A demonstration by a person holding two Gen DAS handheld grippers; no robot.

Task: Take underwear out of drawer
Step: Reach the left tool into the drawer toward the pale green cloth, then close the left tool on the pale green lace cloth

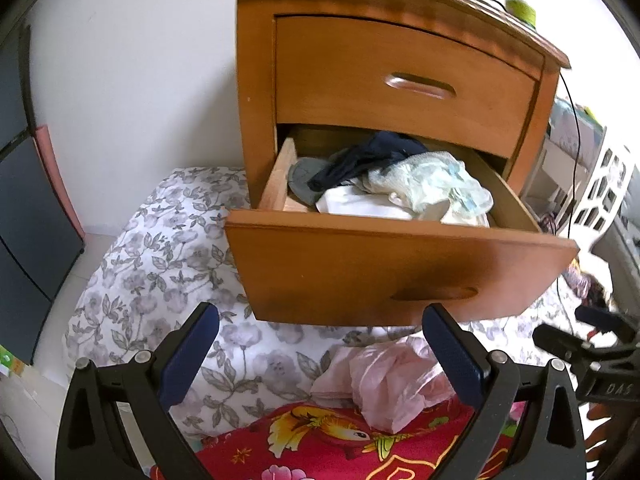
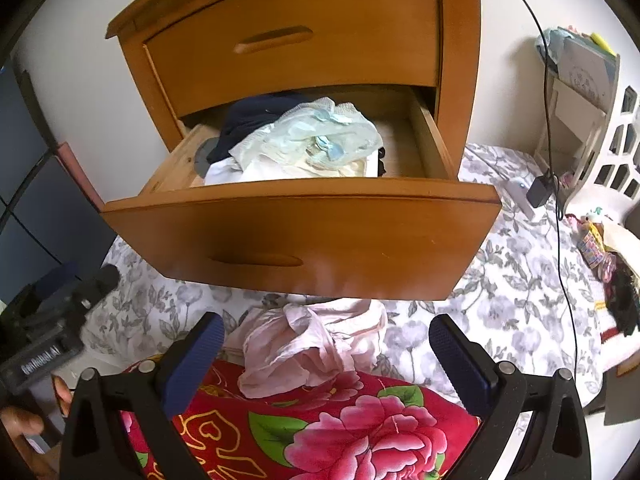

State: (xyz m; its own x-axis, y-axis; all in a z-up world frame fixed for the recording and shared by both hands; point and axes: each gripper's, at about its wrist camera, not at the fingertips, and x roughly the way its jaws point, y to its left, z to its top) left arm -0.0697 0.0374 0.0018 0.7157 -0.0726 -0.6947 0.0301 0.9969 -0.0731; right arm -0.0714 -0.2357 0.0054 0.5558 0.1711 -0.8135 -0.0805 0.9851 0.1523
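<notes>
left wrist view: crumpled underwear (image 1: 424, 184) heaped in the pulled-out drawer (image 1: 400, 264); both tools spread wide, empty.

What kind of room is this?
Probably a bedroom: a wooden nightstand stands with its lower drawer open and full of clothes, right beside a floral bedsheet and a red flowered blanket.

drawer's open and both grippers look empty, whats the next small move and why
Probably lift the right gripper over the drawer front toward the pale garment atop the pile. Both it and the left gripper are open, empty, and below the open drawer, so nothing is grasped yet.
</notes>
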